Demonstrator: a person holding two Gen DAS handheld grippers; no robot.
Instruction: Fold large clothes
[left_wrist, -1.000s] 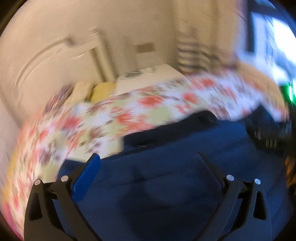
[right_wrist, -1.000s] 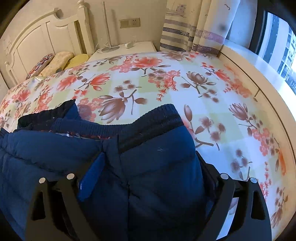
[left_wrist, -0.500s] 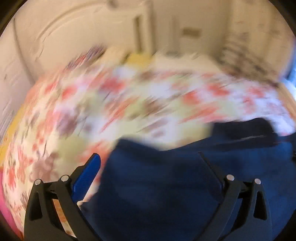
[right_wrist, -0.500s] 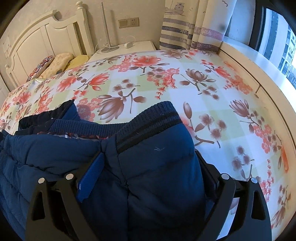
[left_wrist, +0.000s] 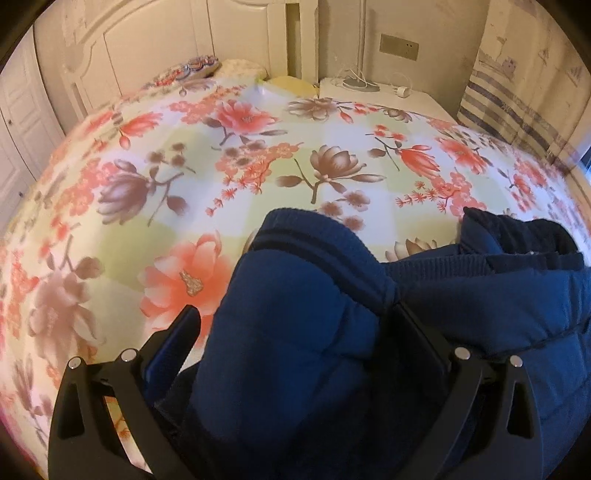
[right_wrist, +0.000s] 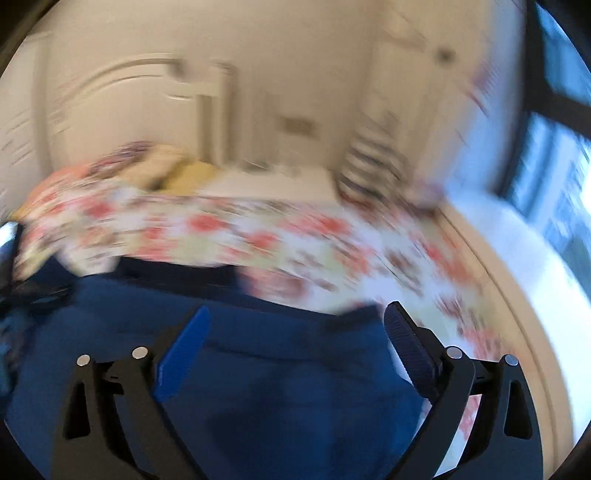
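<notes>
On the floral bed (left_wrist: 258, 166), left gripper (left_wrist: 295, 325) now spread around jacket (left_wrist: 295, 350) cuff, right gripper (right_wrist: 295, 325) wide, lifted clear.

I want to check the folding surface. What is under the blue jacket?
The floral bedsheet lies under the blue jacket and shows all around it. Whatever lies directly beneath the padded fabric is covered and cannot be seen.

Floral-sheeted bed (left_wrist: 258, 155) under a navy padded jacket (left_wrist: 295, 369)
</notes>
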